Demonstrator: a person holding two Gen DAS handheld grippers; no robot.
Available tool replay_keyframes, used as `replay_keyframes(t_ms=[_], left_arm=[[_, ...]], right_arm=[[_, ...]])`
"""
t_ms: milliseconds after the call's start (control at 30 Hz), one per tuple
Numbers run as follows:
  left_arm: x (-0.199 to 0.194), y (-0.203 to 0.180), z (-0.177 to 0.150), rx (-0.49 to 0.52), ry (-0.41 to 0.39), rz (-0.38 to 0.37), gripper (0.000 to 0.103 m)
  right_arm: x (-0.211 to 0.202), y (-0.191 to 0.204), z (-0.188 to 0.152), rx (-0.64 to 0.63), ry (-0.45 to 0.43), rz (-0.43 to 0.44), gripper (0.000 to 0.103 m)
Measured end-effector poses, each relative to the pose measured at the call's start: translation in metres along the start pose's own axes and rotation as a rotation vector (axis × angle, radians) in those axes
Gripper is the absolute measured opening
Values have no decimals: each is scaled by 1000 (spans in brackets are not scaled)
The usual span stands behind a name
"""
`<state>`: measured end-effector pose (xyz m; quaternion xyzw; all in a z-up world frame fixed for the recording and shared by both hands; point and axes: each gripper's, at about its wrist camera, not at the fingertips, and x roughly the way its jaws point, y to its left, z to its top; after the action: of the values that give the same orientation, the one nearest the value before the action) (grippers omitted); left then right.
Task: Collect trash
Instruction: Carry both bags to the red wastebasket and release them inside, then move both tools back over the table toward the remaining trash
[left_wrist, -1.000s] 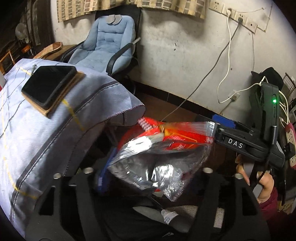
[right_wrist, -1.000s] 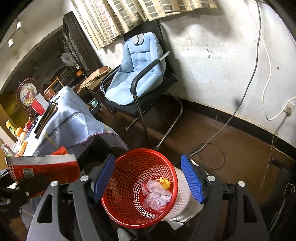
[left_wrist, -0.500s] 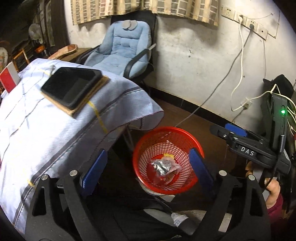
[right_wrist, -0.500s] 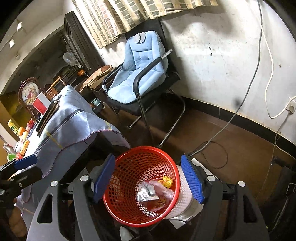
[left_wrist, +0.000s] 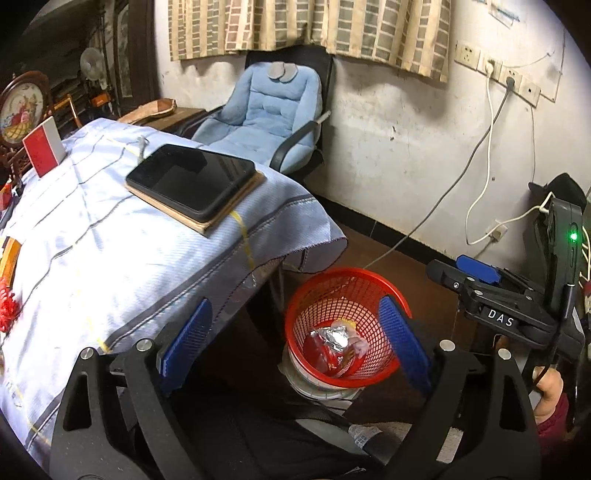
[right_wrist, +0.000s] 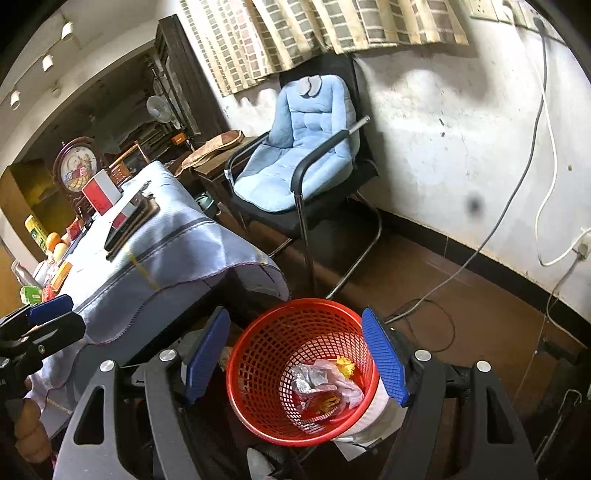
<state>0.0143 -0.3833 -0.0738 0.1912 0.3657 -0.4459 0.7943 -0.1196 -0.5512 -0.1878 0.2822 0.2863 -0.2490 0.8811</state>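
Note:
A red mesh basket (left_wrist: 391, 295) stands on the floor beside the table, on a white base. Inside it lies a crumpled silver and red snack wrapper (left_wrist: 332, 338) with a clear bag and a yellow scrap. My left gripper (left_wrist: 291, 314) hangs above and in front of the basket, jaws wide open and empty. In the right wrist view the basket (right_wrist: 266, 354) and the wrapper (right_wrist: 314, 384) show below and between the blue pads of my right gripper (right_wrist: 293, 321), which is open and holds nothing. The left gripper (right_wrist: 44, 321) shows at that view's left edge.
A table under a blue-grey cloth (left_wrist: 110, 258) carries a tablet on a book (left_wrist: 192, 181) and a red and white card (left_wrist: 42, 149). A blue cushioned chair (right_wrist: 295, 162) stands by the wall. Cables (right_wrist: 424, 306) trail over the brown floor. A person's hand (left_wrist: 550, 387) grips the right handle.
A second ago my left gripper held the snack wrapper over the basket. Its jaws opened, and the wrapper now lies in the basket. Both grippers have since risen a little.

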Motion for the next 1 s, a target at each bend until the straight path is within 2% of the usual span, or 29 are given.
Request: replay_keyframes(t_ms=[567,1000], left_arm=[[-54,36,-15,-78,-132,31,91],[-107,78,-42,-170,-262,105,94]], right_arm=[[-34,57,7,-139,-45,3,78],[-61,142,5,-310,-78,46,82]])
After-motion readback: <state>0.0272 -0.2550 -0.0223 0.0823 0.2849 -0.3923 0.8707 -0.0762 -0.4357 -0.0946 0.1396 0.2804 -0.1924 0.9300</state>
